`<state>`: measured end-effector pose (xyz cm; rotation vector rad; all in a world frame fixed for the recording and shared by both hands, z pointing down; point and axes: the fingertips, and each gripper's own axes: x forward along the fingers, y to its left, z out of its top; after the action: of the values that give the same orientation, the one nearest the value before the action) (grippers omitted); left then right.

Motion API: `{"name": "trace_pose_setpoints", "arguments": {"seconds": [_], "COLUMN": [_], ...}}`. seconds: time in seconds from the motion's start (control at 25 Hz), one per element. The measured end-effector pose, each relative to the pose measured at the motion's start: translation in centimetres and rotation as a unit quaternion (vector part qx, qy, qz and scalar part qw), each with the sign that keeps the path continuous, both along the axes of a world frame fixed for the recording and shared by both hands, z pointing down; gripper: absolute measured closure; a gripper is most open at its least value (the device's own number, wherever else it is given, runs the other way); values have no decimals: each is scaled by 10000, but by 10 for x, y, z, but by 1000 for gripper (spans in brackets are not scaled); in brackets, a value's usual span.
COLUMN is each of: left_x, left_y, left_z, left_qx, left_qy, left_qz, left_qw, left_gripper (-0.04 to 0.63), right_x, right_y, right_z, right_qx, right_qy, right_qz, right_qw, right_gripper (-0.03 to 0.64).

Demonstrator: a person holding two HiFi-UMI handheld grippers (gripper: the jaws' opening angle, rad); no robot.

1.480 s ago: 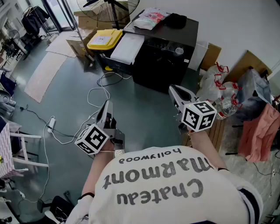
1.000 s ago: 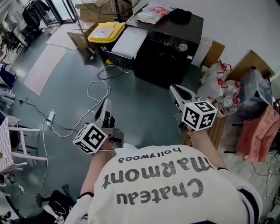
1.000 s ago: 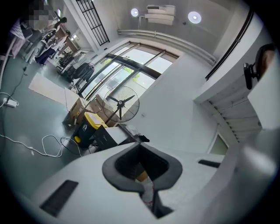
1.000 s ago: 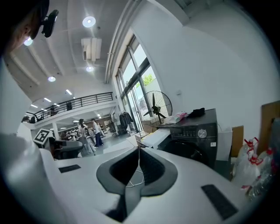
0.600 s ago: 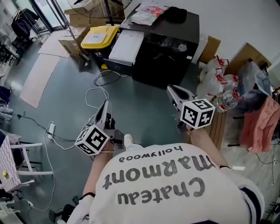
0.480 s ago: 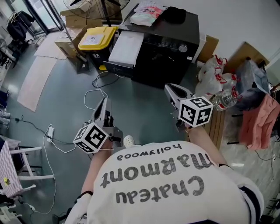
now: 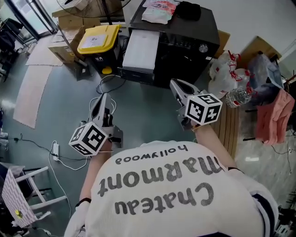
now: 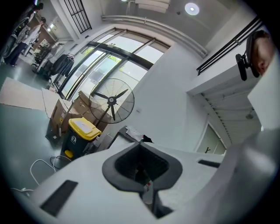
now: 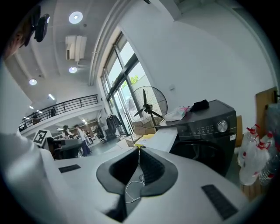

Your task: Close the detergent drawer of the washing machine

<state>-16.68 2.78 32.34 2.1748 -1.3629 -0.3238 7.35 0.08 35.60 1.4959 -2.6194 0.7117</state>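
**Item 1, left gripper** [image 8: 141, 143]: we found its jaws brought together with nothing between them, pointing about level.

**Item 2, right gripper** [image 9: 139, 148]: its jaws were likewise closed and empty, tipped slightly down toward the washing machine [image 9: 210, 131].

**Item 3, detergent drawer** [image 7: 141, 48]: this was a pale slab standing out of the black machine's upper front, at its left end as we faced it, not yet closed.
- It lay ahead of both grippers and well apart from either. In the head view it sat up and left of the right tips, and up and right of the left tips.
- Its long axis ran from the machine's front out toward us, so we judged the closing push should go straight along that axis.
- We judged the right gripper the nearer.

**Item 4, writing:**
- The shirt [image 7: 162, 185] read "Chateau Marmont Hollywood", upside down to the head camera.
- We could not read the label on the yellow-lidded bin [image 7: 99, 37].
- We could not read the print on the packet [image 7: 157, 11] atop the machine.
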Motion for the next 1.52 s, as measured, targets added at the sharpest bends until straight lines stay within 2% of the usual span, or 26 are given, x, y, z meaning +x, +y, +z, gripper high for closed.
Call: {"name": "trace_pose_setpoints", "arguments": {"seconds": [0.12,0.32,0.44,0.72,0.76,0.8,0.84,1.12,1.36,1.52], "left_x": [-15,-33,-44,-68,-71,-73,-75,-83,-79,-78], "left_y": [-10,-14,-16,-29,-33,-37,-42,-65,-74,-74], "left_z": [17,56,71,71,72,73,74,76,84,88], "left_qx": [-120,-609,-834,-958,-990,-1015,-1034,-1108,-1230,-1298], "left_qy": [-20,83,137,60,69,72,74,83,88,73], "left_qz": [55,-11,-144,-575,-626,-676,-722,-904,-1002,-1033], "left_qw": [9999,9981,9963,9937,9931,9925,9920,9897,9873,9861], "left_gripper": [588,588,588,588,588,588,588,588,588,588], "right_x": [-17,-29,-35,-42,-45,-48,-51,-55,-53,-62], "right_y": [-8,-18,-29,-81,-88,-95,-100,-120,-130,-127], "right_z": [26,72,90,112,113,115,118,143,158,163], "right_qx": [-156,-506,-632,-786,-801,-826,-851,-922,-1046,-973], "right_qy": [140,576,594,572,574,600,652,1379,1582,1876], "right_qz": [-10,-78,-199,-400,-461,-537,-618,-970,-1288,-1702], "right_qw": [9998,9970,9960,9945,9941,9933,9923,9814,9734,9625], "right_gripper": [584,583,581,575,553,495,465,465,465,466]}}
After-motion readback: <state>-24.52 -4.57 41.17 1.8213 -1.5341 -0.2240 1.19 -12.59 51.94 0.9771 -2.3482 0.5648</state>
